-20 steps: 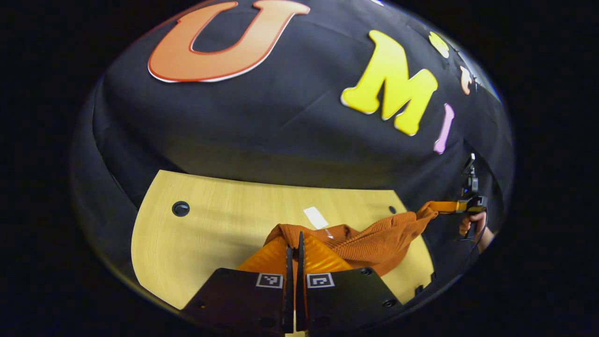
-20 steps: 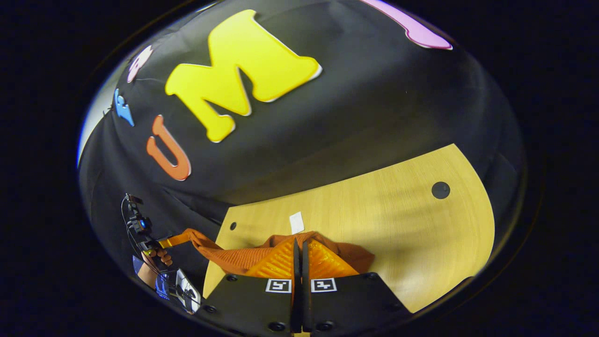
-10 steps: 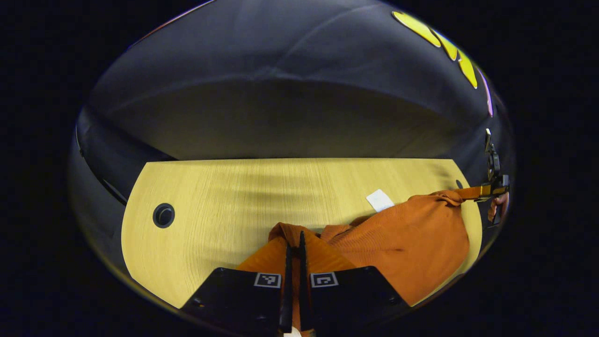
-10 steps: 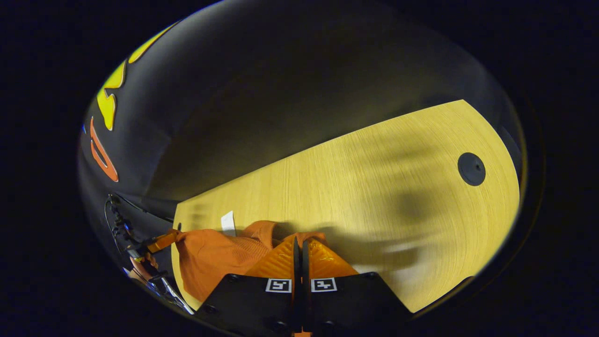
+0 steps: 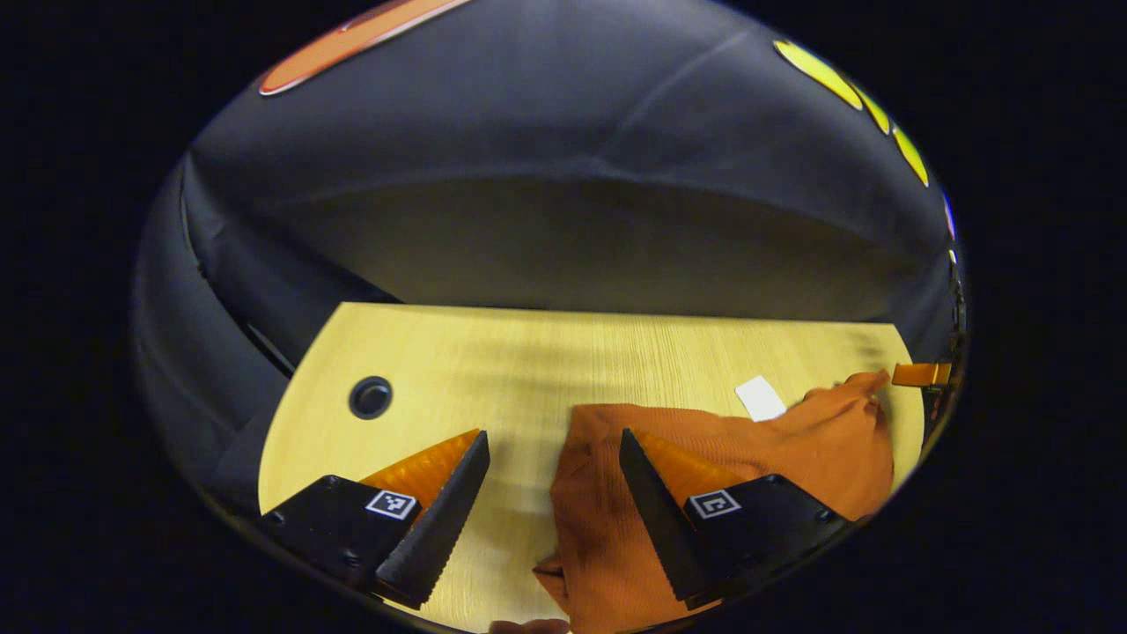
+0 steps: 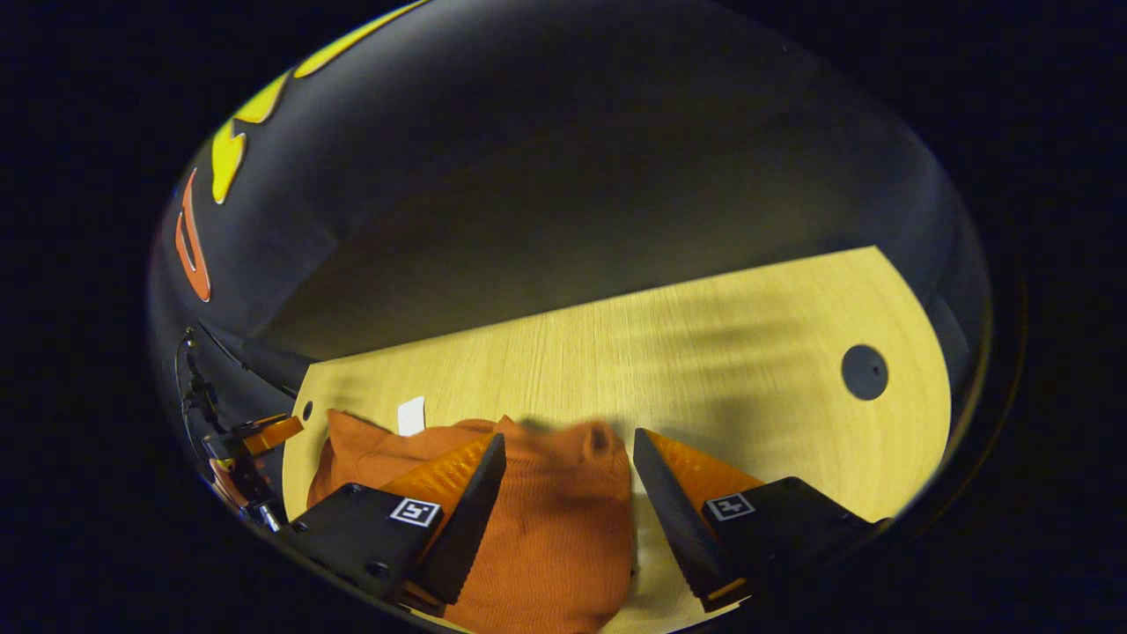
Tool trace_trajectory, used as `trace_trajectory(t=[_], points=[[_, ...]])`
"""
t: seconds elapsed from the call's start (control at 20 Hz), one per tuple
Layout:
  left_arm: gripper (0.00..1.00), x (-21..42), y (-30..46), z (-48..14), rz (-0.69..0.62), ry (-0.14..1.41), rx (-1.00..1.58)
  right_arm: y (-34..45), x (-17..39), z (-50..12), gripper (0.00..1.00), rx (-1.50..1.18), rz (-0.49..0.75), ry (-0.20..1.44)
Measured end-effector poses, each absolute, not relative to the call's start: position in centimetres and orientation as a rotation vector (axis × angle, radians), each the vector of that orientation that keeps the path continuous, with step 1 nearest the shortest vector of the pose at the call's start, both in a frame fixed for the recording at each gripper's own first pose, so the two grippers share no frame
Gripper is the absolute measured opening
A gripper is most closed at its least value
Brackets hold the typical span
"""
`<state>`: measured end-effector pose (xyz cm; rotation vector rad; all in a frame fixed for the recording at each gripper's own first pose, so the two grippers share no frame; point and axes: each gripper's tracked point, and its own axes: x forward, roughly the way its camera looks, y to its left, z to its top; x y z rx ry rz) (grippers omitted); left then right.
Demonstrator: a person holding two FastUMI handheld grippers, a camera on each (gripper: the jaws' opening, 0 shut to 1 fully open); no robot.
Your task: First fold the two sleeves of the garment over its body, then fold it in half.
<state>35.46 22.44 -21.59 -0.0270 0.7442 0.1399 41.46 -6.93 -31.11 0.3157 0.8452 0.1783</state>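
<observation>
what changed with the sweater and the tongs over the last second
Both tongs let go: the left tongs and right tongs, shut on the orange sweater a second ago and holding it up, now stand open. The sweater has dropped onto the wooden table and lies there. The white tag beside it and the table's grommet hole stay put.

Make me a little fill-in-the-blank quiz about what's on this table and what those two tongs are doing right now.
1. The orange garment lies on a light ____ table.
2. The left tongs have their jaws wide ____.
3. The right tongs grip ____.
4. Beside the garment lies a small ____ tag.

Missing words: wooden; open; nothing; white
</observation>
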Motion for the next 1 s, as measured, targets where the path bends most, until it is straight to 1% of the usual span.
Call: trace_trajectory(t=[0.1, 0.15, 0.3, 0.4, 0.45, 0.55, 0.6, 0.65, 0.7, 0.75, 0.8, 0.85, 0.9, 0.95, 1.0], points=[[0.96, 35.0, 22.6, -18.9, 0.162, 0.675, -0.097, -7.3, 40.4, -27.5, 0.94, 0.292, 0.149, 0.762], [0.96, 34.2, 23.0, -17.6, 0.166, 0.637, -0.133, -7.5, 39.6, -25.4, 0.97, 0.272, 0.14, 0.715], [0.97, 31.9, 23.1, -14.0, 0.173, 0.513, -0.161, -7.1, 35.3, -17.7, 0.98, 0.211, 0.123, 0.567], [0.96, 28.1, 21.7, -9.5, 0.168, 0.449, -0.166, -6.4, 30.7, -12.0, 0.99, 0.181, 0.124, 0.467], [0.98, 25.9, 21.1, -7.0, 0.173, 0.406, -0.175, -5.6, 28.0, -9.2, 0.98, 0.174, 0.129, 0.415], [0.98, 20.5, 19.7, -1.4, 0.153, 0.32, -0.191, -3.6, 21.5, -4.5, 0.98, 0.153, 0.153, 0.327], [0.98, 18.2, 18.7, 0.5, 0.125, 0.275, -0.177, -2.9, 18.4, -2.6, 0.94, 0.138, 0.16, 0.29], [0.98, 16.0, 17.6, 2.1, 0.098, 0.246, -0.151, -2.3, 15.2, -0.9, 0.98, 0.124, 0.161, 0.246], [1.0, 13.9, 16.9, 3.2, 0.093, 0.214, -0.121, -2.1, 12.8, 0.7, 0.98, 0.117, 0.155, 0.188], [0.98, 11.8, 16.4, 4.3, 0.1, 0.176, -0.092, -1.9, 10.0, 1.8, 0.97, 0.111, 0.142, 0.157], [1.0, 9.4, 16.0, 5.9, 0.109, 0.134, -0.07, -1.8, 7.6, 2.7, 0.97, 0.098, 0.136, 0.126], [0.98, 7.3, 15.4, 7.1, 0.121, 0.099, -0.058, -1.6, 5.3, 3.6, 0.92, 0.086, 0.13, 0.104], [0.97, 5.2, 14.8, 7.7, 0.134, 0.073, -0.055, -1.6, 3.3, 4.1, 0.93, 0.077, 0.118, 0.094], [0.97, 3.5, 14.2, 8.0, 0.143, 0.055, -0.058, -1.5, 1.4, 4.3, 0.96, 0.074, 0.111, 0.091], [0.97, 2.1, 13.8, 8.2, 0.146, 0.034, -0.06, -0.9, -0.2, 4.5, 0.97, 0.08, 0.119, 0.09]])
